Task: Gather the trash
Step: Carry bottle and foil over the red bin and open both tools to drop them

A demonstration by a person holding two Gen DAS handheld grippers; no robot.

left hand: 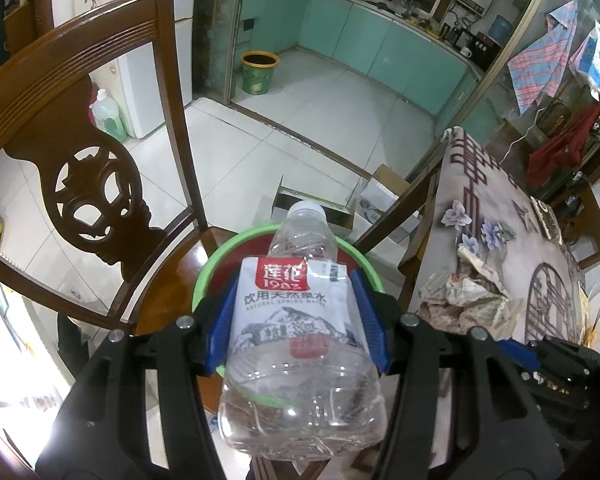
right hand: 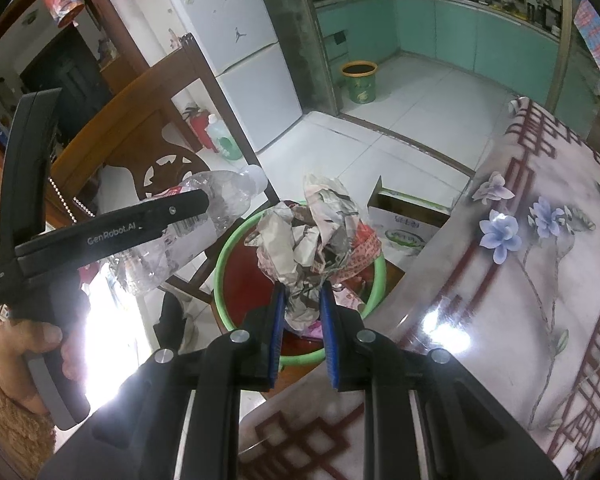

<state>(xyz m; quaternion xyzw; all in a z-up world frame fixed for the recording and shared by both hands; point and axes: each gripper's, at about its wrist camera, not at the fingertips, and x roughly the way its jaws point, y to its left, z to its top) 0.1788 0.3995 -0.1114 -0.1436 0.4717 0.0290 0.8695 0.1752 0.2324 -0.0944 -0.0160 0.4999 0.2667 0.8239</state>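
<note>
Clear plastic water bottle (left hand: 300, 320), empty, red-and-white label, white cap pointing away, tilted above the green-rimmed red basin (right hand: 236, 280). Crumpled newspaper wad (right hand: 312, 240), grey-white with red print, over the same basin, beside the bench edge.

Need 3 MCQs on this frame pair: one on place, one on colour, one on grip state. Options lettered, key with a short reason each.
1. Where does the green-rimmed basin sit?
A. on a wooden chair seat
B. on the kitchen counter
C. inside the fridge

2. What colour are the gripper pads?
A. yellow
B. blue
C. white

3. What does the right gripper hold?
A. nothing, jaws wide
B. a cup
C. crumpled newspaper

Key: 1 A, the basin rests on the wooden chair beside the table. 2 B, both views show blue pads. 3 C, the pads pinch the paper above the basin, while the left gripper clamps the plastic bottle.
</note>
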